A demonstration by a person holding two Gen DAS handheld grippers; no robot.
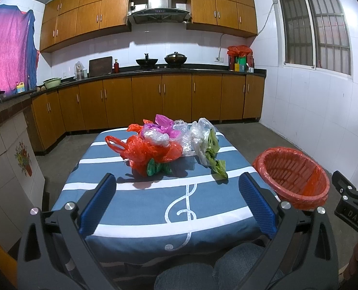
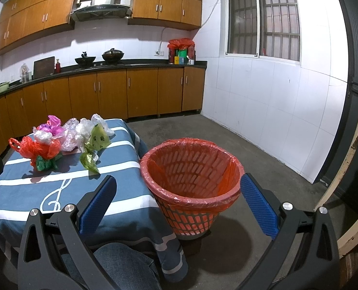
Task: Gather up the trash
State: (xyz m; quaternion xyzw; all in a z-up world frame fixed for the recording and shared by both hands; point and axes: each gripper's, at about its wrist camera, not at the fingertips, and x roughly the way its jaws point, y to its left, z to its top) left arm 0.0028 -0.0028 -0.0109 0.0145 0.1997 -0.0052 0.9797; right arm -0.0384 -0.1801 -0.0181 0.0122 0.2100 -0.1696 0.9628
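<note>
A heap of crumpled plastic bags lies at the far half of a blue striped table (image 1: 154,207): a red bag (image 1: 145,152), a pink one (image 1: 164,123), clear ones (image 1: 198,135) and a green printed one (image 1: 214,154). The heap also shows in the right wrist view (image 2: 58,140). An orange mesh bin (image 2: 191,181) with a red liner stands on the floor right of the table; it also shows in the left wrist view (image 1: 292,176). My left gripper (image 1: 176,181) is open and empty over the table's near half. My right gripper (image 2: 179,183) is open and empty, near the bin.
Wooden kitchen cabinets (image 1: 154,99) with a dark counter line the far wall, with pots and bottles on top. A white tiled wall (image 2: 263,111) is at the right. A worn cream table (image 2: 357,169) stands at the far right. My knees in jeans (image 1: 203,270) are under the table's near edge.
</note>
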